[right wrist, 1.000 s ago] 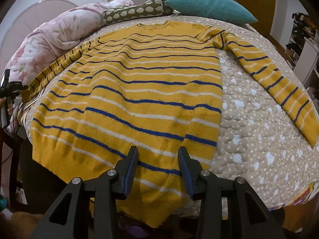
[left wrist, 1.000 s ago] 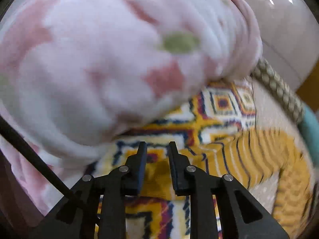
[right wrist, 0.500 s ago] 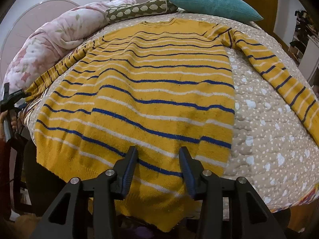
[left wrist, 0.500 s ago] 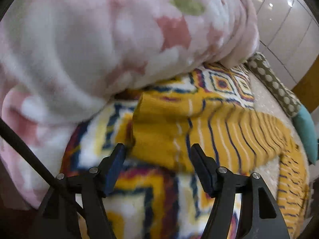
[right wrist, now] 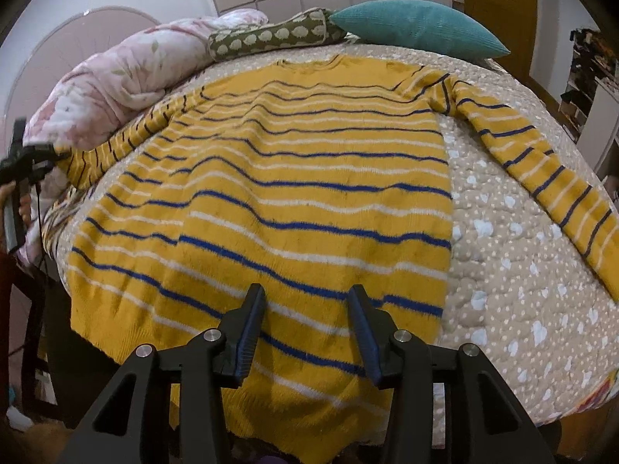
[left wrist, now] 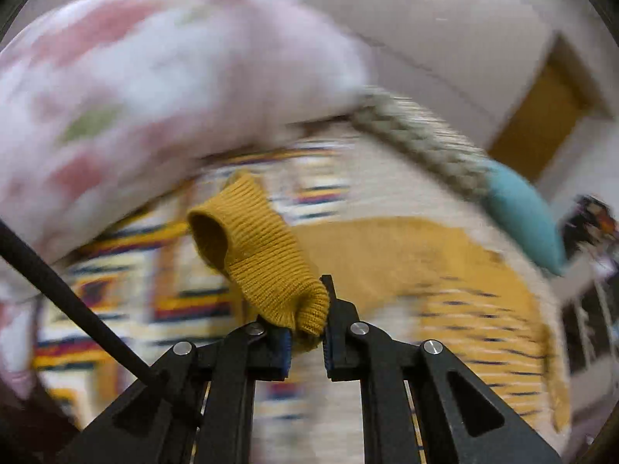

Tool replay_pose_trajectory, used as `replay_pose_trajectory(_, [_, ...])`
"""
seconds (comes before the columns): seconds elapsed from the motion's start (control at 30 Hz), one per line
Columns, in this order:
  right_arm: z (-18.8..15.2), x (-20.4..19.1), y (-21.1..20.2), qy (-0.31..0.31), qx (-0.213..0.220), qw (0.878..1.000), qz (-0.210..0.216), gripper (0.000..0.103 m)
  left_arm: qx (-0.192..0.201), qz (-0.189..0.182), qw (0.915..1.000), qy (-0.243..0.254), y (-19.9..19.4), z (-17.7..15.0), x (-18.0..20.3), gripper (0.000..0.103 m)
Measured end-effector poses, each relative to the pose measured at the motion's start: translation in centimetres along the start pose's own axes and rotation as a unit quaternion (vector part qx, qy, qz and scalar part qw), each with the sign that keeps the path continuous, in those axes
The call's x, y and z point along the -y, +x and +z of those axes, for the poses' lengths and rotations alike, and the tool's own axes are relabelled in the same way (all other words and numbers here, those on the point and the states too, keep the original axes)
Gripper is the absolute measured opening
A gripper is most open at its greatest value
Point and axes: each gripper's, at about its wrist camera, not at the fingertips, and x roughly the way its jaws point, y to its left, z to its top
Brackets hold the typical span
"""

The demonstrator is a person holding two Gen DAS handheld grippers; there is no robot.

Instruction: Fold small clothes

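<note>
A: What has changed at the sweater (right wrist: 271, 178), spread flat on the bed (right wrist: 503, 270)?

B: Its cuff (left wrist: 267, 266) has just been clamped by the left tool (left wrist: 307, 328) and, apparently, lifted; the right tool (right wrist: 305, 324) is held open, empty, over the hem.

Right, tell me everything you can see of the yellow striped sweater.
The sweater is a mustard-yellow fuzzy knit with thin blue and white stripes, a round neck and ribbed hem and cuffs. It lies flat, spread across the dotted beige bedspread, neck toward the pillows, hem hanging over the near edge. One sleeve stretches out toward the bed's right edge. The other sleeve's plain ribbed cuff is pinched in the left gripper, whose jaws have just closed on it, lifting it beside the pink blanket.
</note>
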Motion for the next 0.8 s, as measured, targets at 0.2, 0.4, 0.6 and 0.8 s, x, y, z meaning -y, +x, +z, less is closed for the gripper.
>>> replay_pose_trajectory(0.2, [-0.2, 1.7, -0.1, 0.028, 0.006, 1.0, 0.006, 0.049, -0.04, -0.16, 0.9812, 0.101, 2.0, -1.0, 17.3, 0.016])
replay_pose_trajectory(0.4, [0.8, 3.5, -0.8, 0.041, 0.016, 0.999, 0.0, 0.049, -0.074, -0.232, 0.957, 0.158, 1.7, -5.1, 25.4, 0.065])
replay_pose_trajectory(0.6, [4.0, 4.5, -1.0, 0.049, 0.039, 0.998, 0.022, 0.06, -0.055, -0.124, 0.9708, 0.197, 0.0, -8.5, 21.8, 0.068])
replay_pose_trajectory(0.8, [9.0, 3.8, 2.2, 0.064, 0.045, 0.994, 0.072, 0.061, -0.039, -0.033, 0.9799, 0.193, -1.2, -12.8, 15.2, 0.068])
